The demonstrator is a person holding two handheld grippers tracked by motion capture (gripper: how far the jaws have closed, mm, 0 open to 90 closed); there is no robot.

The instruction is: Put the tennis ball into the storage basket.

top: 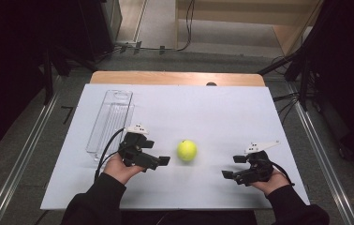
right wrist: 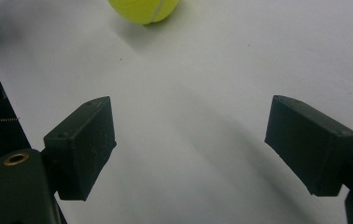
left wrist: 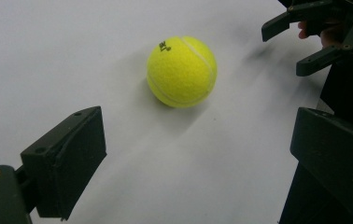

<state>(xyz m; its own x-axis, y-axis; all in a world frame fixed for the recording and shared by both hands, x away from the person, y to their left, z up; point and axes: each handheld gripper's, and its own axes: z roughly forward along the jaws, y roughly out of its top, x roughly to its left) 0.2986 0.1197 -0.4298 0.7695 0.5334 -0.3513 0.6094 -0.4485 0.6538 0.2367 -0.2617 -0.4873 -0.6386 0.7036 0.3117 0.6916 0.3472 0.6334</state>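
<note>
**A:** Yellow-green ball is sitting on the white sheet, about mid-table and a bit toward the person's side. Nothing's touching it, it's just lying there on its own.

**B:** So which claw is closest?

**A:** Left gripper, held just beside the ball on its left in the high view. Its jaws are spread wide with nothing between them. From the left gripper view the ball lies out ahead of the two pads, clear of both, with a small black print on top.

**B:** And the other one?

**A:** Right gripper is farther off on the ball's right, low near the front edge, pointing back toward the middle. Released too, pads wide apart over bare sheet. In the right gripper view you only catch the ball's bottom edge at the top of frame.

**B:** Anything else on the table?

**A:** Clear tray at the left, behind the left hand, well apart from the ball. Looks see-through plastic, long and narrow.
</note>
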